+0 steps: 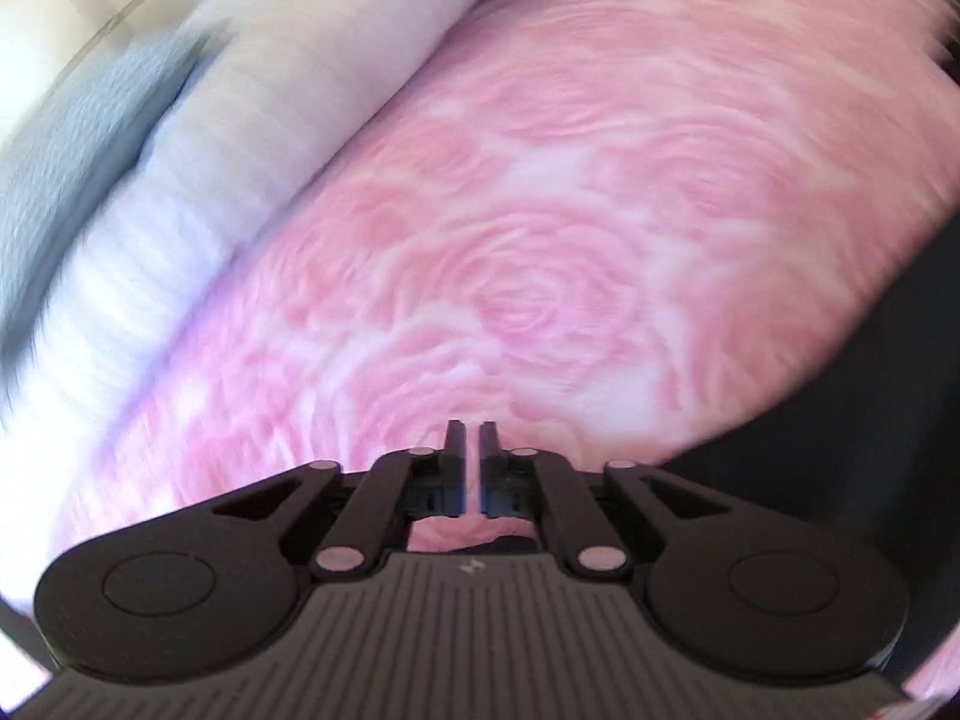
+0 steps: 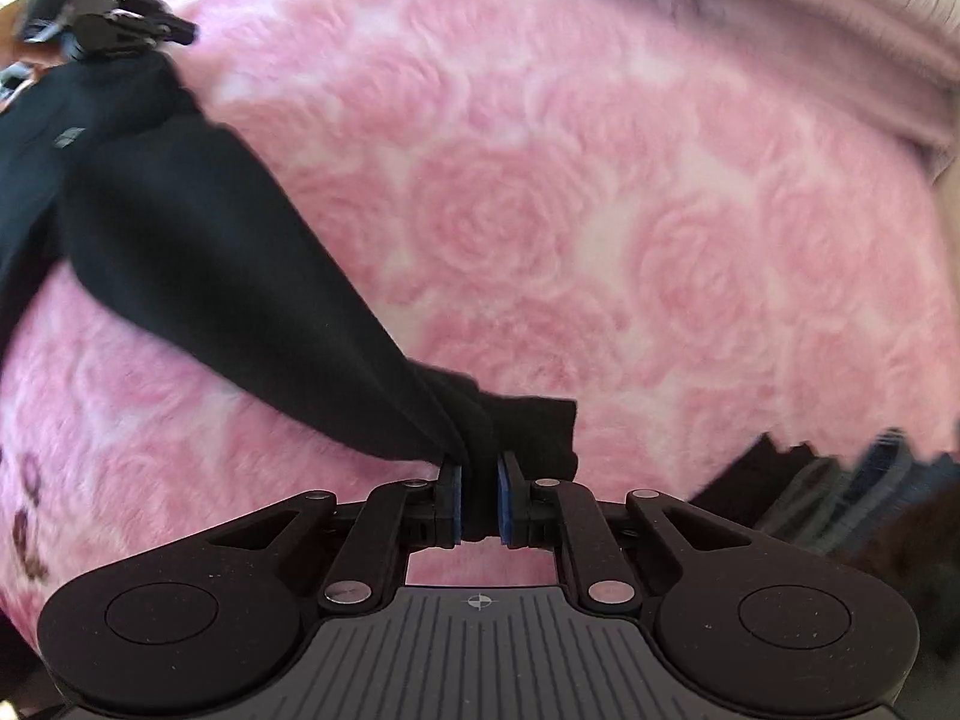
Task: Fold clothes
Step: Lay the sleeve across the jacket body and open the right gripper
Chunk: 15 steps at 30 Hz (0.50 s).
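Observation:
My right gripper (image 2: 479, 462) is shut on a bunched end of a black garment (image 2: 198, 240). The garment stretches up and to the left, lifted over a pink rose-patterned blanket (image 2: 600, 210). At its far end my left gripper (image 2: 186, 31) shows small at the top left, touching the cloth. In the left wrist view my left gripper (image 1: 471, 427) has its jaws almost together with a thin gap, and no cloth shows between them. Black garment (image 1: 840, 420) lies along the right edge there. The view is blurred by motion.
The pink blanket (image 1: 540, 210) covers the bed. White ribbed bedding (image 1: 240, 120) and a grey-blue pillow (image 1: 66, 138) lie at the left. A lilac ribbed cover (image 2: 840, 48) runs along the top right. Dark and blue clothes (image 2: 840, 492) lie at the lower right.

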Each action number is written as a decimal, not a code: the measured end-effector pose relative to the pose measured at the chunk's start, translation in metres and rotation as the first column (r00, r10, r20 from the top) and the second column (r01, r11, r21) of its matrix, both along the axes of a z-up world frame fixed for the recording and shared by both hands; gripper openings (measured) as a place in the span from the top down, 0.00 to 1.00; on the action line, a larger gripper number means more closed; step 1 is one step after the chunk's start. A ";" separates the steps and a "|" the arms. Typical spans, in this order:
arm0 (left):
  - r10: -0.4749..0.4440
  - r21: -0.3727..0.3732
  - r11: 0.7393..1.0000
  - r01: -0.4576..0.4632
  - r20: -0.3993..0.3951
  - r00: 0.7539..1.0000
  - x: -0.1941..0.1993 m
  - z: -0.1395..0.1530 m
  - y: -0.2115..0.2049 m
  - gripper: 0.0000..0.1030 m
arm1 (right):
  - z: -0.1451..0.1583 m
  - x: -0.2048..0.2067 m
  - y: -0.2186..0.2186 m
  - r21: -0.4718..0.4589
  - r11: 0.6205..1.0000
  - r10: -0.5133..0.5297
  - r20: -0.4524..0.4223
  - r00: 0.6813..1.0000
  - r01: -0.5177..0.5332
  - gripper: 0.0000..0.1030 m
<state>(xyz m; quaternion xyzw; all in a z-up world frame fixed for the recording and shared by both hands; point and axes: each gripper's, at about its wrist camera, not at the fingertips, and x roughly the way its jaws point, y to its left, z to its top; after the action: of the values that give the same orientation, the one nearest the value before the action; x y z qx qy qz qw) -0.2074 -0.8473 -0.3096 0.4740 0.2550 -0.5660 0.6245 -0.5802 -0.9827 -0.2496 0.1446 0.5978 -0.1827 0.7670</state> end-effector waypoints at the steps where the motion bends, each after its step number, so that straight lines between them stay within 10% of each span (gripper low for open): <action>1: 0.005 -0.029 1.000 -0.005 0.004 1.000 -0.001 0.004 0.003 0.93 | -0.001 0.001 -0.007 -0.011 0.999 -0.031 0.028 0.999 0.032 0.89; 5: -0.025 -0.102 0.995 0.019 -0.055 0.998 -0.016 0.023 0.024 0.89 | 0.013 -0.001 -0.016 -0.102 0.988 -0.096 0.170 0.981 0.115 0.83; 12: -0.186 -0.129 0.977 0.171 -0.112 0.976 -0.089 0.019 0.068 0.84 | -0.011 -0.004 0.015 -0.205 0.968 0.158 0.044 0.986 -0.146 0.83; 15: -0.242 -0.144 0.964 0.221 -0.145 0.959 -0.119 0.021 0.086 0.83 | -0.015 -0.004 0.004 -0.108 0.985 0.135 0.024 0.991 -0.132 0.86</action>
<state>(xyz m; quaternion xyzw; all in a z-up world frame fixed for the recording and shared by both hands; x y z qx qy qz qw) -0.3263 -0.7614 -0.2882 0.4126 0.2111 -0.6869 0.5599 -0.5838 -0.9790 -0.2648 0.0662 0.5836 -0.1600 0.7934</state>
